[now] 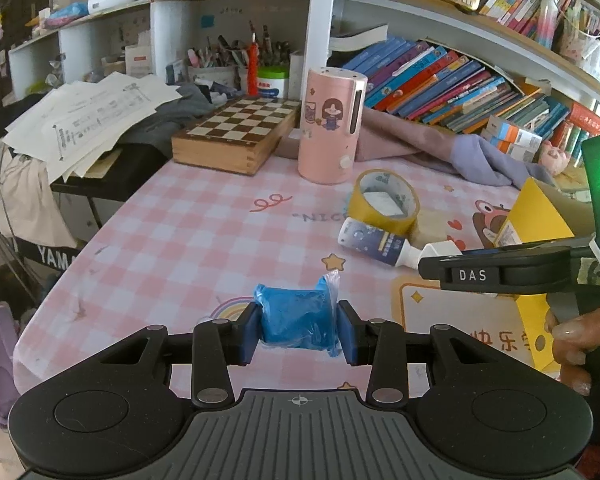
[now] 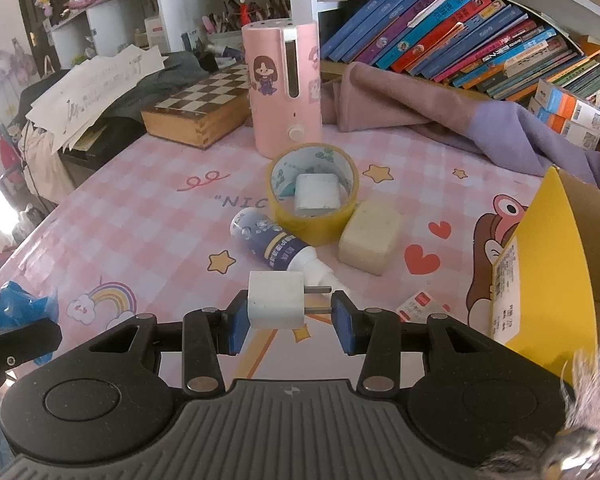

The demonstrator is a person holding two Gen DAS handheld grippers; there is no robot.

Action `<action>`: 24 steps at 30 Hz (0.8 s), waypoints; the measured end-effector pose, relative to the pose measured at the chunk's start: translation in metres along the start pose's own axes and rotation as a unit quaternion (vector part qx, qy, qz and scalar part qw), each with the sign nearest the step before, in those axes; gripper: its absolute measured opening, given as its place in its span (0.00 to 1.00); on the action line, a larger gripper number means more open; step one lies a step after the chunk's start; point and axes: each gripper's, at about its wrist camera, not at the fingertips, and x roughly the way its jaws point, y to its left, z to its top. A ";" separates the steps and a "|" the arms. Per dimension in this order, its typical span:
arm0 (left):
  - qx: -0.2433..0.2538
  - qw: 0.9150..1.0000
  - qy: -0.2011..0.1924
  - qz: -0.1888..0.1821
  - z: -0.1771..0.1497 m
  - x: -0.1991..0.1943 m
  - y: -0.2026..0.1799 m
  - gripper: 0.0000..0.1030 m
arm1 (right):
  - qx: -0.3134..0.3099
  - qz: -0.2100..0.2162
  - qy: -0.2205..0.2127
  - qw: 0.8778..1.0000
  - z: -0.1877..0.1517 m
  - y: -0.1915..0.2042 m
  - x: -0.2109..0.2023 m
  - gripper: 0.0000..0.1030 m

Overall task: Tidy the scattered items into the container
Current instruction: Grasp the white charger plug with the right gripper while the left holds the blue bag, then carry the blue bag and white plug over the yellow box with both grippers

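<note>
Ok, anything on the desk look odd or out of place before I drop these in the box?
One oddity: a second white charger block sits inside the yellow tape roll, easy to miss. The small bottle lies on its side against the roll. Nothing looks spilled or broken. Left gripper holds the blue packet; right gripper holds the white plug.

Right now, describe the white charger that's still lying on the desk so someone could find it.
Start at the tall pink cylinder on the checked desk mat; the yellow tape roll lies just in front. The white charger block lies inside the roll's ring. Unlike the white plug adapter in the right gripper, it shows no prongs.
</note>
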 end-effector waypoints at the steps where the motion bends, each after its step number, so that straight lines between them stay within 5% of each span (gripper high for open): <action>1: 0.000 1.000 -0.001 0.000 0.001 0.000 -0.001 0.37 | 0.001 -0.001 -0.001 1.000 0.000 -0.001 -0.001 0.39; 24: 0.021 0.998 -0.037 -0.037 -0.002 -0.025 -0.002 0.37 | 0.016 -0.031 -0.020 0.999 -0.015 0.000 -0.040 0.39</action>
